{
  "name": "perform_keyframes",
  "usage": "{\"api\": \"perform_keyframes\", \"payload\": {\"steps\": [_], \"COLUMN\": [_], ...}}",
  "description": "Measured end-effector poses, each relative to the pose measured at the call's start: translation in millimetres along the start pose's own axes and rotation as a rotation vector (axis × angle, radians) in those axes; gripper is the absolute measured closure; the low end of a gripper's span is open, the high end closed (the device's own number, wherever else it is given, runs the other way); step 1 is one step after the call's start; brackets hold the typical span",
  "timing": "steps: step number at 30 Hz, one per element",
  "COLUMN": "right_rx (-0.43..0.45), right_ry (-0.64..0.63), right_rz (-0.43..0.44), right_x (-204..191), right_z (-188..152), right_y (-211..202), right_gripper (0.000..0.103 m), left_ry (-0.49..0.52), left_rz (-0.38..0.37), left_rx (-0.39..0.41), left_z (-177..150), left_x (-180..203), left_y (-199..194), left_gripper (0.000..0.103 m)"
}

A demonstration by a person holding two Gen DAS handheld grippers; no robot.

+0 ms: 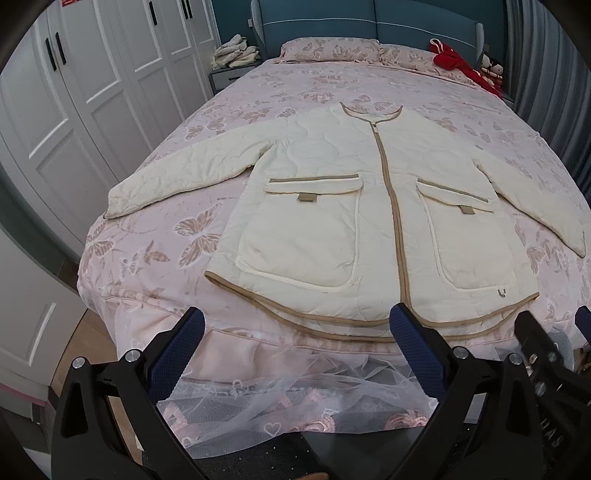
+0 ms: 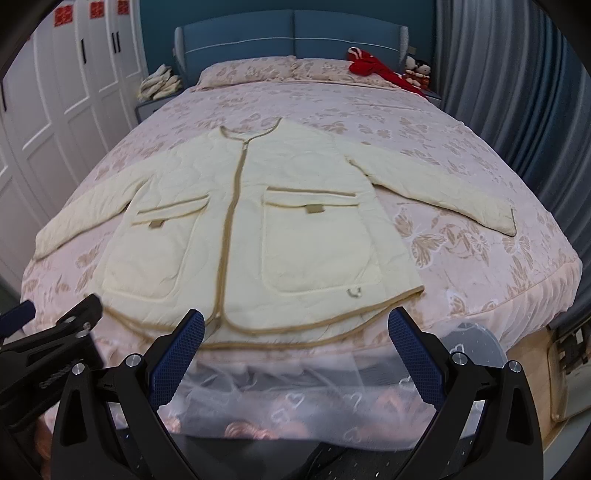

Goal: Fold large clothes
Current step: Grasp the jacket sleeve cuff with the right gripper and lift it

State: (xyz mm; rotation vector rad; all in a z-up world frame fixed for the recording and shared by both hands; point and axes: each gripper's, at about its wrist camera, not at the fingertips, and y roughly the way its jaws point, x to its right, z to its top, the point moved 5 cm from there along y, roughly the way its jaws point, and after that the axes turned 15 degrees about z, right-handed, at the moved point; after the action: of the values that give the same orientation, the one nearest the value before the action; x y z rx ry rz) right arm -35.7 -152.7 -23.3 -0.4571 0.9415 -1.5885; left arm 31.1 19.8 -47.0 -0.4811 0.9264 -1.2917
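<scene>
Cream quilted jacket (image 1: 332, 206) lay face up and zipped on the pink butterfly bedspread (image 1: 155, 236), spread flat near the foot of the bed. Both sleeves were splayed outward and down toward the bed's two sides; the left sleeve cuff (image 1: 118, 203) and right sleeve cuff (image 2: 506, 221) each rested on the bedspread well apart from the body. Long axis ran collar to hem along the bed's length: collar (image 1: 373, 110) pointed toward the headboard (image 1: 369, 18), tan-trimmed hem (image 1: 295, 306) lay at the foot edge nearest the grippers. Zipper line ran straight down the middle, so the garment looked squared up. Left gripper (image 1: 299, 332) hovered just short of the hem, jaws spread wide, holding nothing. Right gripper (image 2: 295, 332) likewise, jaws wide and empty, over the hem near the zipper's bottom end. Judgement: folding had not begun; this looked like the approach before the first fold. Next move likely calls for reaching out to a sleeve or side edge, pinching the padded fabric, and carrying it across the body toward the zipper. The quilting looked bulky, so a deep bite seems wise.
</scene>
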Motion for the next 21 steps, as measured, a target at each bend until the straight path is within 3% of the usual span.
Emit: {"api": "perform_keyframes", "payload": {"steps": [4, 7, 15, 21], "right_rx": [0.006, 0.020, 0.076, 0.137], "right_ry": [0.083, 0.186, 0.471, 0.678], "right_rz": [0.002, -0.018, -0.110, -0.152], "right_x": [40, 91, 257, 376], "right_z": [11, 25, 56, 65], "right_y": [9, 16, 35, 51], "right_gripper": [0.005, 0.005, 0.005, 0.005], "left_ry": [0.002, -0.003, -0.020, -0.019], "left_rz": [-0.012, -0.015, -0.063, -0.036], "left_rx": [-0.001, -0.008, -0.081, -0.121], "left_z": [9, 19, 42, 58], "left_x": [3, 6, 29, 52], "left_y": [10, 20, 47, 70], "left_gripper": [0.005, 0.005, 0.005, 0.005]}}
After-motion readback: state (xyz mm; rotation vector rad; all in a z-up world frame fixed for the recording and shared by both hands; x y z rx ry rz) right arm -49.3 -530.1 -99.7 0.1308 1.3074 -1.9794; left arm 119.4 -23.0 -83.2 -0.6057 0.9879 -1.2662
